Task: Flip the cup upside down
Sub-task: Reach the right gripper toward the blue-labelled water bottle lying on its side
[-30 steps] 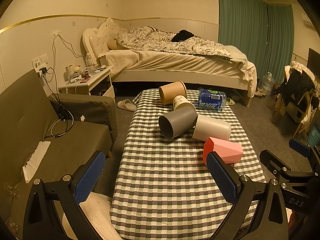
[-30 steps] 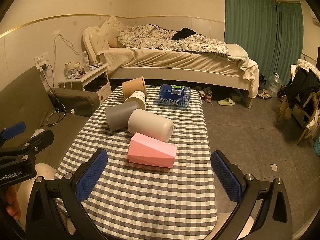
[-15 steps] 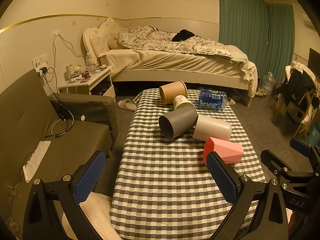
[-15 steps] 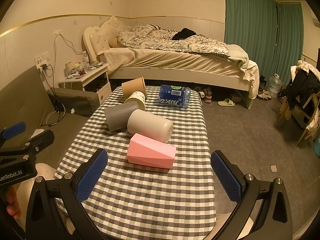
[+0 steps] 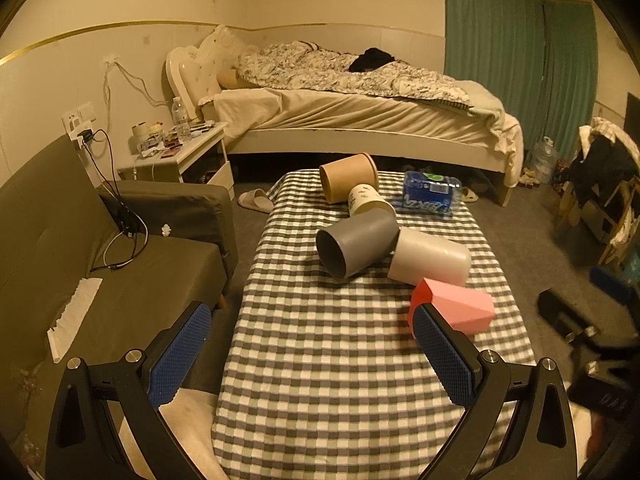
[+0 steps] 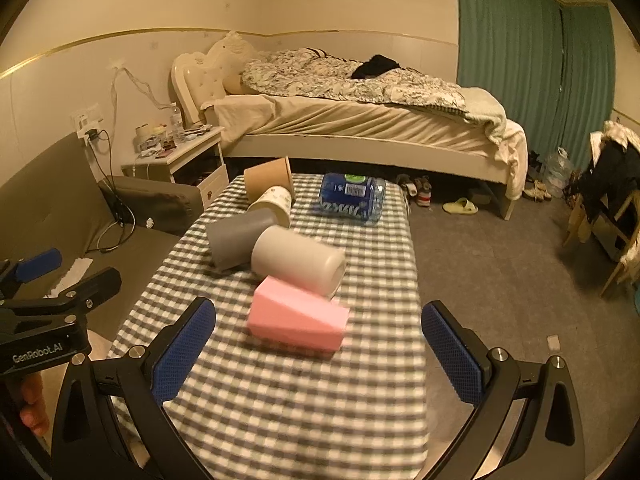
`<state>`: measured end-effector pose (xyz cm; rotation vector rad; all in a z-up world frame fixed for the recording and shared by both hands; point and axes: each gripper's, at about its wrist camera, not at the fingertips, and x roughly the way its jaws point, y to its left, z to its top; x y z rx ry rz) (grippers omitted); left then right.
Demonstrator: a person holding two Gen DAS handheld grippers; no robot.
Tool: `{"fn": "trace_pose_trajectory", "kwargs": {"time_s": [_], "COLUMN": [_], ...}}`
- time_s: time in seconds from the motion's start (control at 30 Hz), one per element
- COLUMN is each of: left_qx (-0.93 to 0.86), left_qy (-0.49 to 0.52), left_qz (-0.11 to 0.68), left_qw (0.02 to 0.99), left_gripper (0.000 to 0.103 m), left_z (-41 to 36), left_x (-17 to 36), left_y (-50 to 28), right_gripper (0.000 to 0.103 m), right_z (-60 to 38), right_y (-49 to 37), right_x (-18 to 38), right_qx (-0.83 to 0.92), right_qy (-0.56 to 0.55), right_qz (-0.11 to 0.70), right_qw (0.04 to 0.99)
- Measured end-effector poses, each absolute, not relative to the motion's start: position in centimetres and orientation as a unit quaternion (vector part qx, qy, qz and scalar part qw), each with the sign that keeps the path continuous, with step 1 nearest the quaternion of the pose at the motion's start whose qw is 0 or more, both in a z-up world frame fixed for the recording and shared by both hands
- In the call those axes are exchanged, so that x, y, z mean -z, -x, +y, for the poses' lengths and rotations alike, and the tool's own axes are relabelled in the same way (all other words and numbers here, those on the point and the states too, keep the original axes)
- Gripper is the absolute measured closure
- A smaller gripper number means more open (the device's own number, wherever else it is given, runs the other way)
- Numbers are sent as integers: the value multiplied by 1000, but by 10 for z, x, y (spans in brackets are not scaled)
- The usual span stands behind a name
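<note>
- Nearest us, our left gripper (image 5: 310, 354) hangs over the near end of the checked table (image 5: 320, 380), blue pads spread wide with nothing between them.
- Our right gripper (image 6: 318, 350) is likewise wide apart and empty, above the same cloth.
- At 12 o'clock from the right gripper, a pink angular cup (image 6: 298, 318) lies on its side; in the left wrist view it sits at 1 o'clock, partly behind the right-hand pad.
- Just beyond it, touching, a cream cup (image 6: 298, 260) lies on its side.
- At 11 o'clock from there, a grey cup (image 5: 356, 246) lies with its open mouth toward the left wrist camera.
- Farther on, a small printed paper cup (image 5: 368, 200) and a brown paper cup (image 5: 348, 178) lie tipped over.
- At the far end, 1 o'clock, a blue wrapped pack (image 6: 352, 199) rests.
- Beyond the table stands an unmade bed (image 6: 360, 120).
</note>
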<state>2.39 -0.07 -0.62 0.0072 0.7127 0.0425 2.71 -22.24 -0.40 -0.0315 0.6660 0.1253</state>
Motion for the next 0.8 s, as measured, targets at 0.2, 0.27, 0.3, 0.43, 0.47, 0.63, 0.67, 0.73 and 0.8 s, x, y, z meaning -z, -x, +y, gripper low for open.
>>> {"fn": "trace_pose_trajectory", "kwargs": {"time_s": [0.2,0.27,0.3,0.43,0.47,0.63,0.67,0.73,0.8], "left_qx": [-43,-50,-55,-68,-69,-78,-79,-79,-78], "left_qy": [10,15,17,19,20,0,-3,-4,-3], "left_qz": [362,368,371,390,393,409,413,419,423], "left_qw": [931,928,927,918,917,909,907,905,903], "left_gripper": [0,0,0,0,0,0,0,0,0], "left_z": [-8,-12,-13,-19,-20,-28,-30,-33,-33], "left_x": [3,5,7,19,23,46,52,59,65], "left_y": [-68,-87,-97,-136,-145,-187,-195,-210,-226], "right_gripper": [0,0,0,0,0,0,0,0,0], "right_z": [-246,-249,-249,-247,-247,-236,-232,-226,-223], "right_y": [-93,-124,-140,-200,-217,-282,-295,-316,-331], "right_x": [-13,-13,-11,5,11,47,56,71,83], "right_qx": [-101,-119,-128,-167,-181,-216,-223,-231,-237], "right_qy": [81,119,140,197,203,250,264,286,299], "right_qz": [320,322,326,349,358,384,387,390,394], "right_qw": [938,931,926,901,893,862,855,844,836]}}
